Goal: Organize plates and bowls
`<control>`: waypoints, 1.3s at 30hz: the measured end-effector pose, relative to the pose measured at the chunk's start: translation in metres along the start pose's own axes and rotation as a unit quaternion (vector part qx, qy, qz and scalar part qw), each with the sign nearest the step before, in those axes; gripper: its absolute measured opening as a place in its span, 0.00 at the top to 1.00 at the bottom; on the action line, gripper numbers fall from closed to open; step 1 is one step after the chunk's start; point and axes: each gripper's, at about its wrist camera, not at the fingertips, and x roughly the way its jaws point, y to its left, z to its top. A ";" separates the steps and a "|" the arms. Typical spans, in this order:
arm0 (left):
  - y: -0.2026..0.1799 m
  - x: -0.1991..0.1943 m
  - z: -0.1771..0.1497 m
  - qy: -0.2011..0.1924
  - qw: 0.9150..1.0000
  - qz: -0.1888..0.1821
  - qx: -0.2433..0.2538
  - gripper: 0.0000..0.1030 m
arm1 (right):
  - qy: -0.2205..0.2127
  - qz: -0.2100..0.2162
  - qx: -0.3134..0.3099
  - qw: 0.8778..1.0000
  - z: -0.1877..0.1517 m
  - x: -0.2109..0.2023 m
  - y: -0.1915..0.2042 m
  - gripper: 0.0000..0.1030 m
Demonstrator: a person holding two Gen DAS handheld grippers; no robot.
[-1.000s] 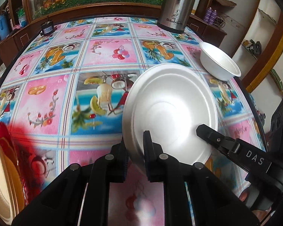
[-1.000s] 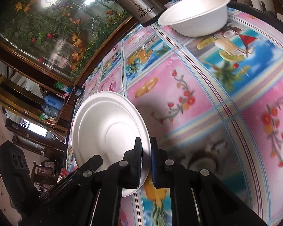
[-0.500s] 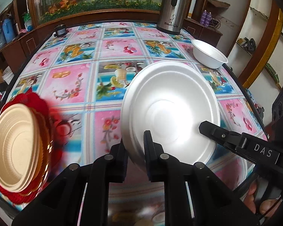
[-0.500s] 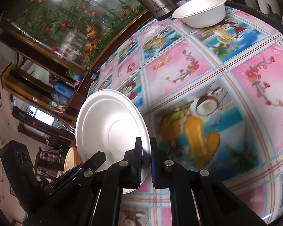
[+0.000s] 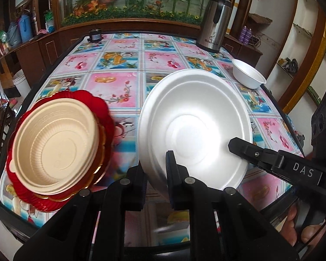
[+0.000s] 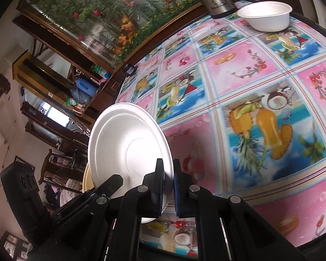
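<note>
We see the middle of the patterned table [image 5: 119, 82] lying bare, open to a hand from the near edge to the far side. At the near left a stack of tan and red plates [image 5: 56, 148] blocks the way. At the far right stand a white bowl [image 5: 248, 76] and a steel flask [image 5: 215, 24], near each other.

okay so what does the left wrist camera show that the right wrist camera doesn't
Only the left wrist view shows the red plate under the stacked tan plates, and the black gadget at the table's far edge. Only the right wrist view shows the wooden chair. Both show the white plate pinched by both grippers, the white bowl and the steel flask.
</note>
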 end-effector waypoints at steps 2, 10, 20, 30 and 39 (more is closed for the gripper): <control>0.008 -0.007 -0.001 -0.006 1.000 0.004 -0.006 0.87 | 0.001 0.005 -0.007 1.000 -0.002 0.002 0.010 0.93; 0.046 -0.035 -0.005 -0.036 0.998 0.025 -0.039 0.86 | 0.007 0.029 -0.042 0.999 -0.007 0.012 0.052 0.93; 0.102 -0.057 -0.012 -0.056 0.993 0.055 -0.091 0.86 | 0.027 0.060 -0.097 0.993 -0.023 0.035 0.114 0.93; 0.140 -0.049 -0.014 -0.048 0.988 0.069 -0.131 0.86 | 0.049 0.059 -0.132 0.988 -0.034 0.065 0.151 0.93; 0.154 -0.034 -0.016 -0.035 0.986 0.084 -0.142 0.86 | 0.059 0.047 -0.141 0.987 -0.042 0.092 0.158 0.93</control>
